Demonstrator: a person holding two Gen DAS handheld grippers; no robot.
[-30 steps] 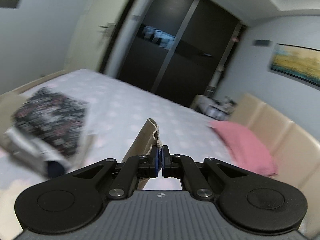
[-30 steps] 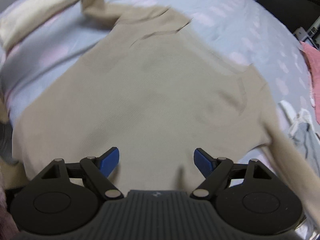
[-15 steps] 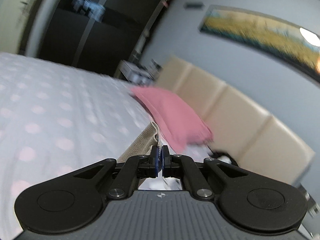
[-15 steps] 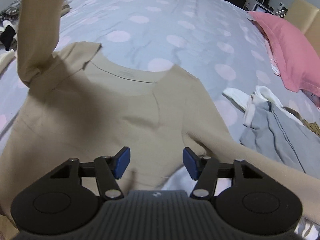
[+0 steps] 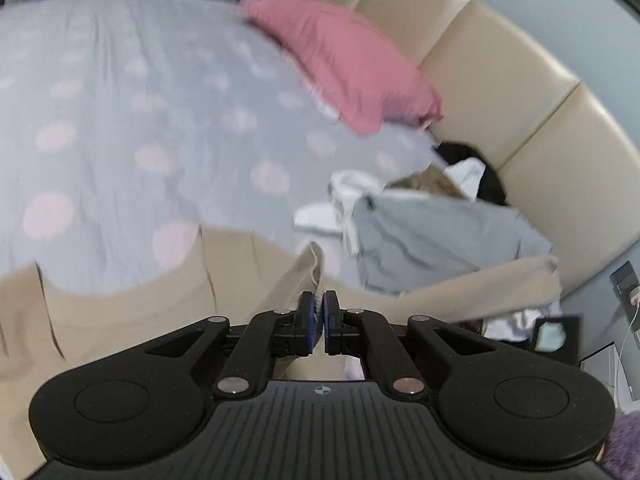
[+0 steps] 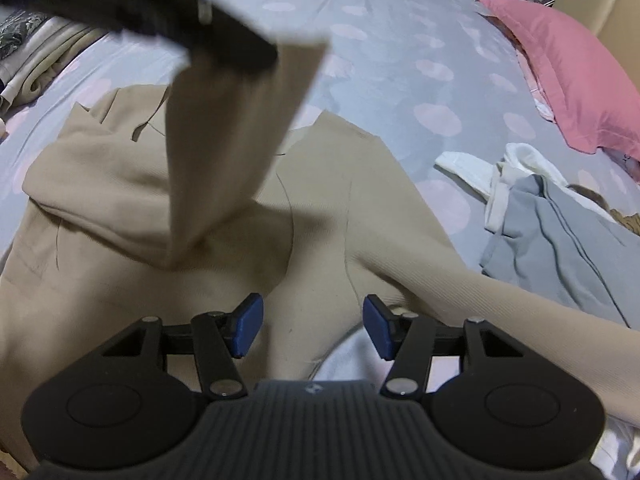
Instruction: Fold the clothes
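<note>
- The beige sweater (image 6: 120, 280) lies flat on the dotted bed (image 6: 380, 40), neckline toward the far side, long axis running away from the right tool (image 6: 310, 326).
- The left tool (image 5: 319, 316) is clamped on the cuff of one sleeve (image 6: 236, 140), lifted over the body.
- The right tool stands open, holding nothing.
- The other sleeve (image 6: 500, 304) extends right, apparently overlapping the grey garment (image 6: 560, 232).
- Risk: the thin cuff could slip, or the raised sleeve drag the shoulder askew.

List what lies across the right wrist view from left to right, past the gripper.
Folded pale laundry → beige sweater with its lifted sleeve → white garment → grey garment → pink pillow.
</note>
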